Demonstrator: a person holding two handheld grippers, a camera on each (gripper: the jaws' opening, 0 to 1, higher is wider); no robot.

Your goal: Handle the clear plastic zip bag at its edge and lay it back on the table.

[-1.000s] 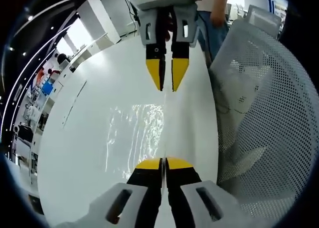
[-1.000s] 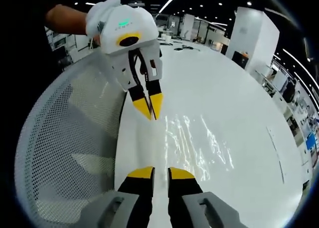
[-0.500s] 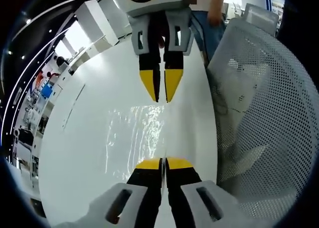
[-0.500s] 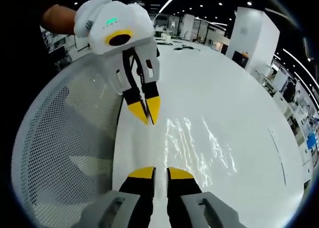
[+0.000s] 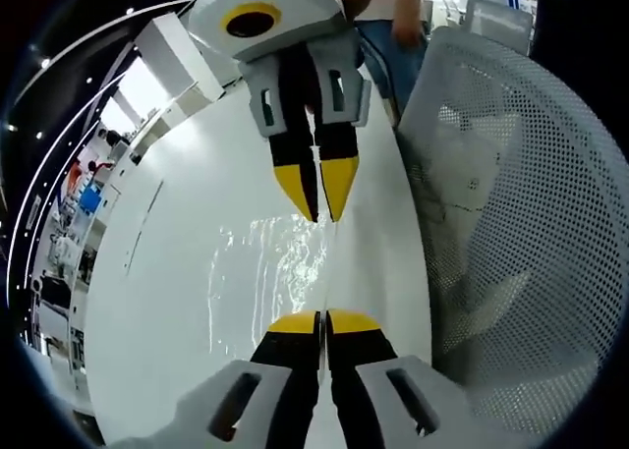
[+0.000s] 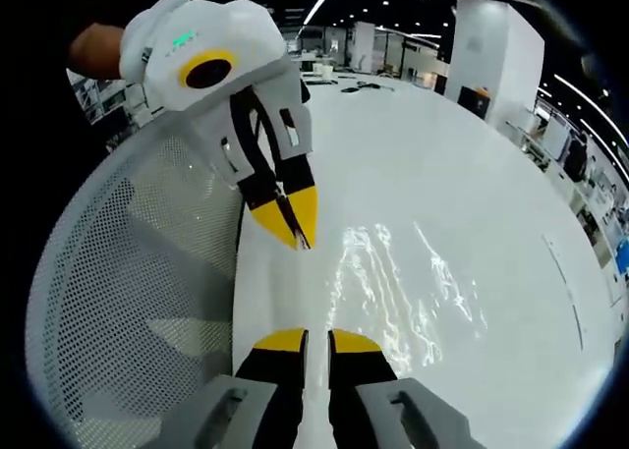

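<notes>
The clear plastic zip bag (image 5: 265, 267) lies flat and glinting on the white table (image 5: 167, 272), near the table's edge. At the bottom of the left gripper view, my left gripper (image 5: 322, 319) has its yellow tips pressed together at the bag's near edge, which seems pinched between them. My right gripper (image 5: 319, 211) points down at the bag's far edge from above, jaws a narrow gap apart. In the right gripper view the bag (image 6: 408, 287) lies right of my right gripper (image 6: 317, 339). My left gripper (image 6: 297, 235) faces it, shut at the bag's edge.
A white mesh chair back (image 5: 501, 223) stands close beside the table edge and appears again on the left (image 6: 128, 272). A person in jeans (image 5: 388, 41) stands beyond the table. A hand (image 6: 93, 48) holds the left gripper. White table stretches away (image 6: 462, 164).
The two grippers have drawn closer together over the bag's edge, and each looks larger and more tilted in the other's view. The right jaws' gap has narrowed slightly. The bag has stayed flat.
</notes>
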